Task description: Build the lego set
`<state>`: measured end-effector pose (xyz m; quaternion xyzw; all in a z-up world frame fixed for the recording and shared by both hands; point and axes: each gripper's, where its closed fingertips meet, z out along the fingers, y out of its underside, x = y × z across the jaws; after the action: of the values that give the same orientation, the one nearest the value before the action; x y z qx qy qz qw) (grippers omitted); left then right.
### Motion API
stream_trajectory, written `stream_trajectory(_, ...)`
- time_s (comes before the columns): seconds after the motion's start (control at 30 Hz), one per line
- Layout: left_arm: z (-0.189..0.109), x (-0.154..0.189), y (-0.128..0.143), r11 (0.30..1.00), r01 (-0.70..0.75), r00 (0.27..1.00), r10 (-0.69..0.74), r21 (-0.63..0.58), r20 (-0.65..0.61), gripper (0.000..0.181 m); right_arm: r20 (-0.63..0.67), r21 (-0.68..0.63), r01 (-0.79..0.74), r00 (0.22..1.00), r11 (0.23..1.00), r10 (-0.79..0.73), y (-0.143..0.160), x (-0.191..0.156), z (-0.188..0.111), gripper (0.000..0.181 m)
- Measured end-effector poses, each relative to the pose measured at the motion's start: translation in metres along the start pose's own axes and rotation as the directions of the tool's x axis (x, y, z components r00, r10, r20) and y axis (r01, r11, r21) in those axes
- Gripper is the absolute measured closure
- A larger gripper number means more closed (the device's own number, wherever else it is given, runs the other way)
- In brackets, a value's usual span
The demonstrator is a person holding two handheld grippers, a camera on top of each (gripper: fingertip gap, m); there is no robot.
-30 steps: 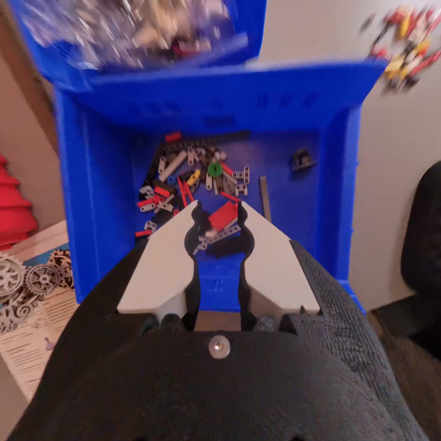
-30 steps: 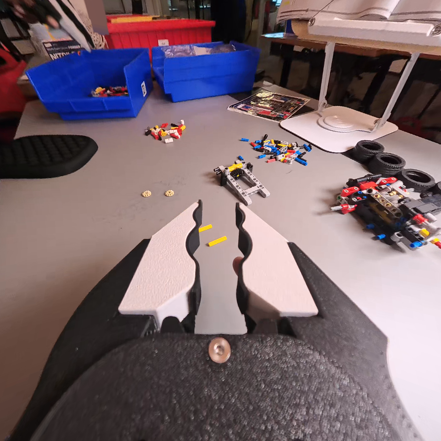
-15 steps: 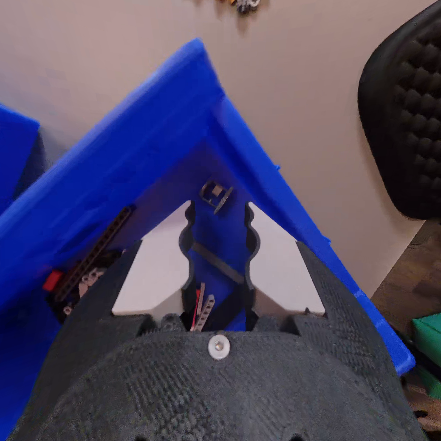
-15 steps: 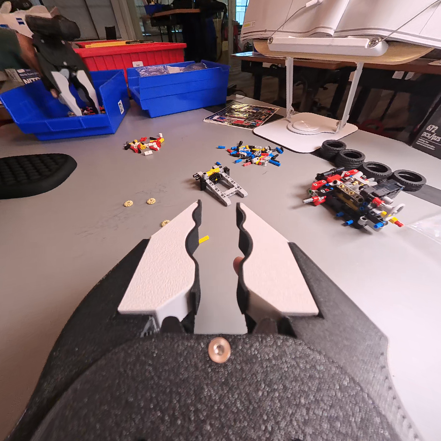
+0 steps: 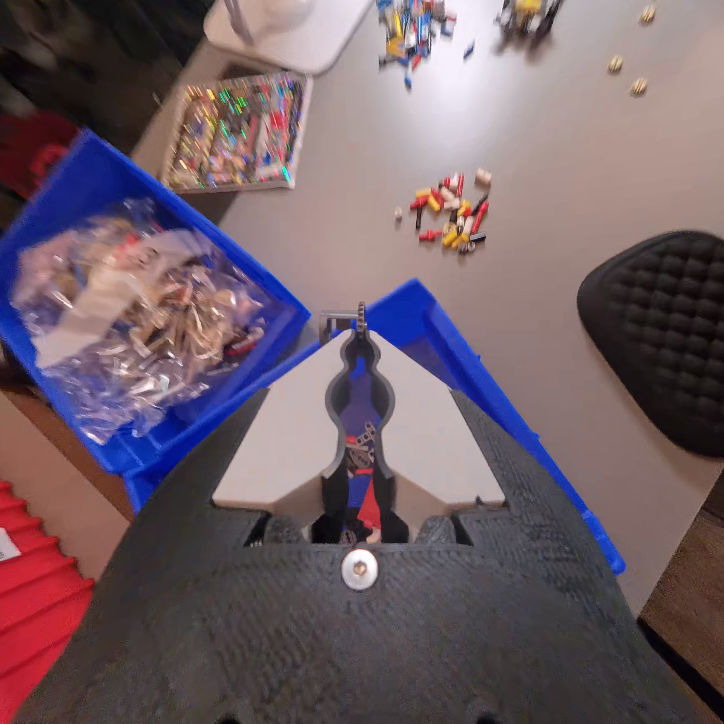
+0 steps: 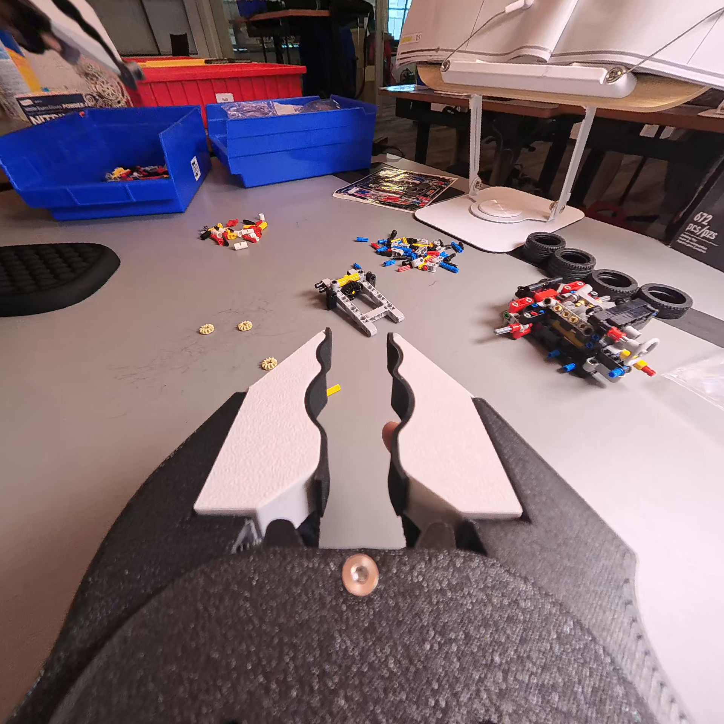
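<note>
2 grippers: left gripper point(image 5: 359, 337) pinches a dark gear piece point(image 5: 344, 319), right gripper point(image 6: 359, 340) gapes empty.

tyres point(image 6: 611, 276) behind car chassis point(image 6: 576, 329); frame point(image 6: 358, 299) left

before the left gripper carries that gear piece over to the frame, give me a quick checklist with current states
1. Left gripper shut on the dark gear piece: ok.
2. Grip depth: held only at the fingertips, security cannot tell.
3. Piece lifted clear of the blue parts bin: ok.
4. Right gripper open and empty: ok.
5. Grey frame assembly on the table, nothing on top of it: ok.
6. Three tan bevel gears lying near the frame: ok.
</note>
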<state>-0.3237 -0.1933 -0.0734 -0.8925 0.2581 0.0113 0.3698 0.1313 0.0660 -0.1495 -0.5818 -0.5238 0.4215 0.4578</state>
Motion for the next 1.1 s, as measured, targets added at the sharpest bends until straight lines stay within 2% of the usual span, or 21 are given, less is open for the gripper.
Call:
stream_trajectory(0.1,-0.024,0.002,-0.037,0.989,-0.050,0.995,0.038,0.139,0.090,0.181,-0.007,0.003,0.020,1.000,1.000,-0.020,-0.001,-0.001,0.000,0.155)
stream_trajectory(0.2,-0.040,0.007,-0.076,0.953,-0.143,0.965,0.074,0.266,0.253,0.181,-0.004,0.008,0.034,0.999,0.999,-0.034,-0.003,-0.005,0.000,0.155)
stream_trajectory(0.3,-0.045,0.018,-0.106,0.905,-0.231,0.909,0.069,0.358,0.412,0.180,0.006,0.018,0.043,0.999,0.999,-0.043,-0.007,-0.010,0.001,0.155)
stream_trajectory(0.37,-0.039,0.027,-0.116,0.873,-0.277,0.863,0.042,0.401,0.504,0.181,0.017,0.028,0.050,0.999,0.998,-0.051,-0.009,-0.014,0.003,0.155)
stream_trajectory(0.5,0.000,0.053,-0.126,0.814,-0.344,0.794,-0.015,0.468,0.608,0.181,0.054,0.053,0.067,0.996,0.996,-0.070,-0.019,-0.028,0.009,0.155)
stream_trajectory(0.6,0.050,0.085,-0.143,0.775,-0.333,0.829,-0.030,0.537,0.558,0.181,0.092,0.073,0.069,0.993,0.995,-0.076,-0.033,-0.040,0.021,0.156)
stream_trajectory(0.73,0.106,0.142,-0.186,0.714,-0.366,0.888,0.076,0.597,0.453,0.181,0.107,0.048,0.093,0.989,0.995,-0.098,-0.055,-0.055,0.050,0.157)
stream_trajectory(0.87,0.150,0.193,-0.221,0.666,-0.434,0.890,0.215,0.606,0.402,0.181,0.206,0.074,0.054,0.976,0.996,-0.068,-0.079,-0.083,0.081,0.156)
stream_trajectory(0.97,0.175,0.222,-0.228,0.642,-0.483,0.871,0.287,0.595,0.398,0.181,0.246,0.086,0.002,0.969,0.996,-0.024,-0.077,-0.091,0.095,0.148)
stream_trajectory(1.1,0.195,0.245,-0.218,0.624,-0.574,0.817,0.396,0.530,0.418,0.181,0.343,0.095,-0.115,0.936,0.989,0.076,-0.062,-0.107,0.093,0.145)
